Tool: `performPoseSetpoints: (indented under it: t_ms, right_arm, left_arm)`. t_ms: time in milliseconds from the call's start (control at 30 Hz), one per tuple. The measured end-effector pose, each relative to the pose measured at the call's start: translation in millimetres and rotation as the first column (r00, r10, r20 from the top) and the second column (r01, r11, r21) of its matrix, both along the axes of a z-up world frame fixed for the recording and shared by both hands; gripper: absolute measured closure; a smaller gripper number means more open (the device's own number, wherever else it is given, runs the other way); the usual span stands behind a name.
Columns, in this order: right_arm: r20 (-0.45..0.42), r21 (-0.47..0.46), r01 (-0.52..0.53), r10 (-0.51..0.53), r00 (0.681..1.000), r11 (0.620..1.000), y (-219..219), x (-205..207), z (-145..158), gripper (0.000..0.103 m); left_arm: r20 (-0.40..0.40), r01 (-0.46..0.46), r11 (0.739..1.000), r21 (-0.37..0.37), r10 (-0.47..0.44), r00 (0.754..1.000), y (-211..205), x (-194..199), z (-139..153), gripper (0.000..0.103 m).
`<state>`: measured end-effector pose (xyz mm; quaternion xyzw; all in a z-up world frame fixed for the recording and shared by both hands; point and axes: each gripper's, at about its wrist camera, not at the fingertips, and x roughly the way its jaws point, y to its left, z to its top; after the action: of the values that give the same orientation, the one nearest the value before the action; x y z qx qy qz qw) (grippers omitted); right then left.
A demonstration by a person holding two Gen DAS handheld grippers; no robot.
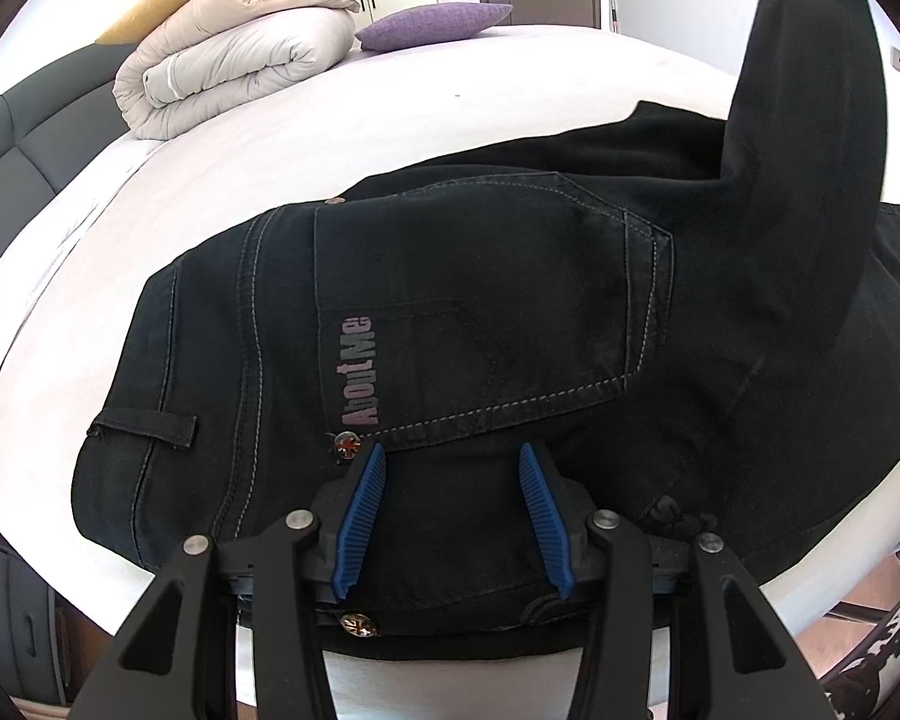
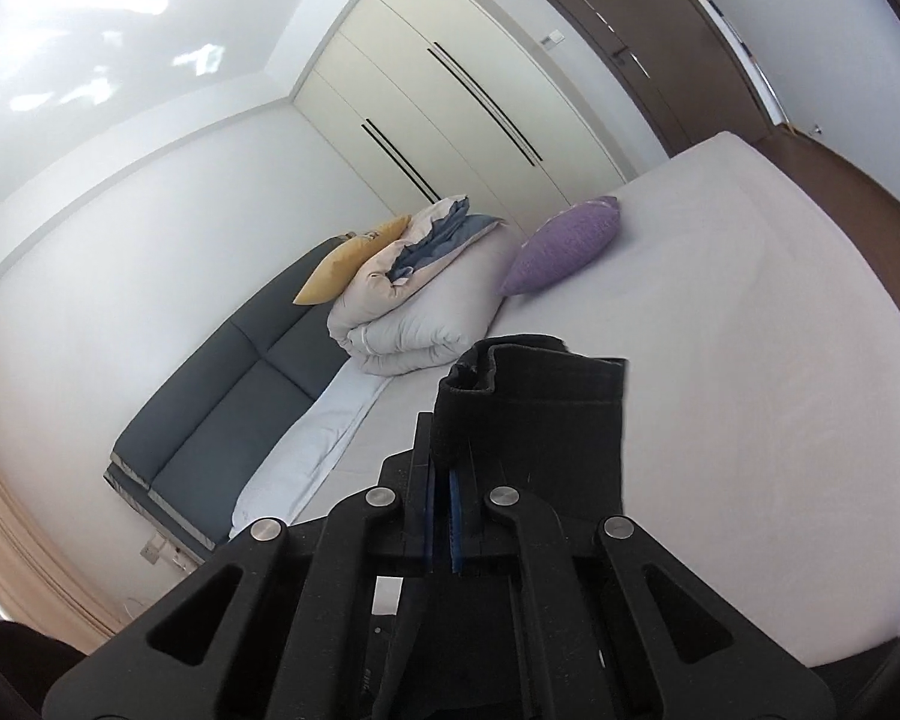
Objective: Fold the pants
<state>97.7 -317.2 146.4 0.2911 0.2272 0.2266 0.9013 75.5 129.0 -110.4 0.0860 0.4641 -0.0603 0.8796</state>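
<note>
Left wrist view, black jeans point(image 1: 480, 312) on white bed point(image 1: 330, 138), left gripper point(image 1: 453, 516) jaws apart over the waistband, right gripper point(image 2: 441, 480) clenched on the jeans' leg hem point(image 2: 534, 384), raised.

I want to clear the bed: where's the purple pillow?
The purple pillow lies at the far side of the bed, right of the rolled duvet, near the wardrobe.

place: home bedroom | signs: bed point(image 2: 750, 360), wardrobe point(image 2: 450, 90), folded duvet point(image 1: 234, 60)
</note>
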Motion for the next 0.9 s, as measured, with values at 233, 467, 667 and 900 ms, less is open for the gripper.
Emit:
performPoseSetpoints:
  t_ms: [233, 467, 667, 900]
  right_arm:
    - [-0.251, 0.178, 0.257, -0.209, 0.945, 0.950, -109.6, -108.0, -167.6, 0.101]
    - [-0.451, 0.210, 0.435, -0.308, 0.838, 0.876, -150.5, -169.3, -276.5, 0.101]
    - [-0.434, 0.259, 0.484, -0.347, 0.831, 0.836, -150.5, -182.0, -274.9, 0.101]
    - [-0.504, 0.245, 0.522, -0.352, 0.789, 0.817, -167.1, -247.2, -311.5, 0.101]
  left_arm:
    - [0.004, 0.003, 1.000, 0.000, -0.003, 1.000, 0.7, -4.6, -1.3, 0.053]
    - [0.003, -0.006, 1.000, 0.005, 0.006, 1.000, -2.8, -4.3, -0.6, 0.053]
    - [-0.005, -0.020, 0.998, -0.054, 0.020, 1.000, 6.5, -4.2, 2.2, 0.053]
    - [-0.013, -0.031, 0.995, -0.090, 0.030, 0.999, 11.4, -2.0, 4.7, 0.052]
